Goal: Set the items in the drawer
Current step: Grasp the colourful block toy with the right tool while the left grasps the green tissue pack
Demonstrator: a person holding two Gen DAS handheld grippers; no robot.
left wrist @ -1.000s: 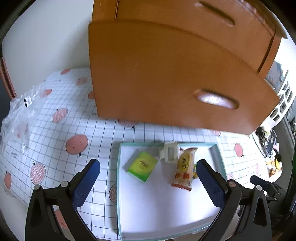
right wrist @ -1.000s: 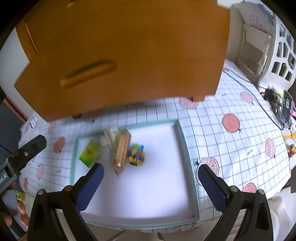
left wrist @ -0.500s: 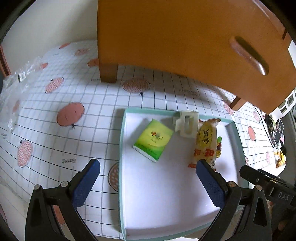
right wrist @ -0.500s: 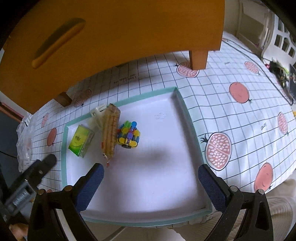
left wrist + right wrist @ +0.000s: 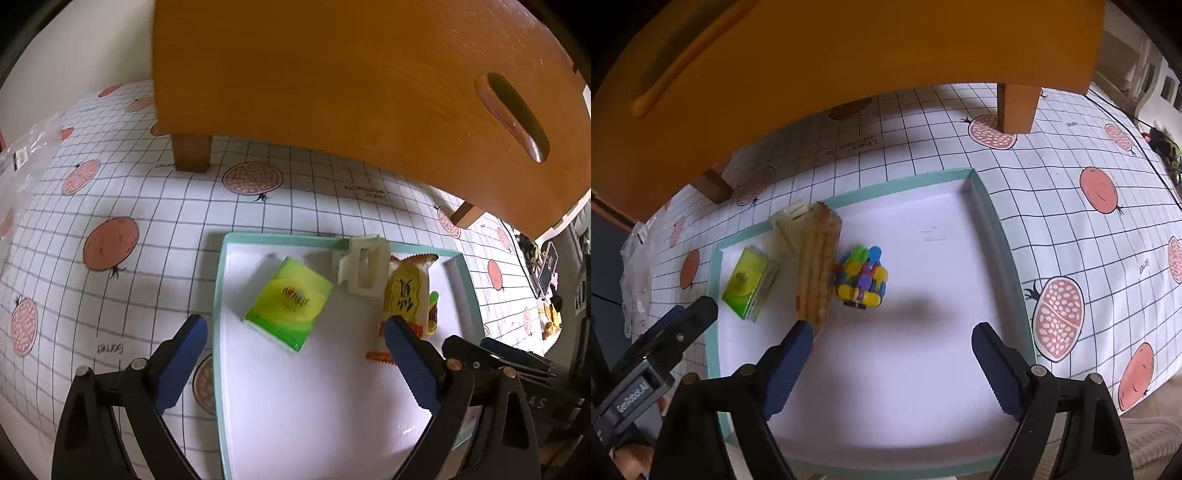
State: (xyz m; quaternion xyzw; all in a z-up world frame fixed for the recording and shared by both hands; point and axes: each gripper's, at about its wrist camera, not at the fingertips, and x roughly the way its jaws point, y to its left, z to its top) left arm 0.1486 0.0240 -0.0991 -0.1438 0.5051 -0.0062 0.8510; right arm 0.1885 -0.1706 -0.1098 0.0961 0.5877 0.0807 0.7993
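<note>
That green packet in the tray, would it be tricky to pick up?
Probably not. The green packet looks like a soft, light tissue pack, so it would likely squash rather than break. Its glossy wrapper might slip. Lying flat, it shouldn't roll.

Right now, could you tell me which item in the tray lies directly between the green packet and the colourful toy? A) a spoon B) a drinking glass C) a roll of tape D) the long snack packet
D: in the right wrist view the long snack packet lies between the green packet and the colourful toy in the tray.
</note>
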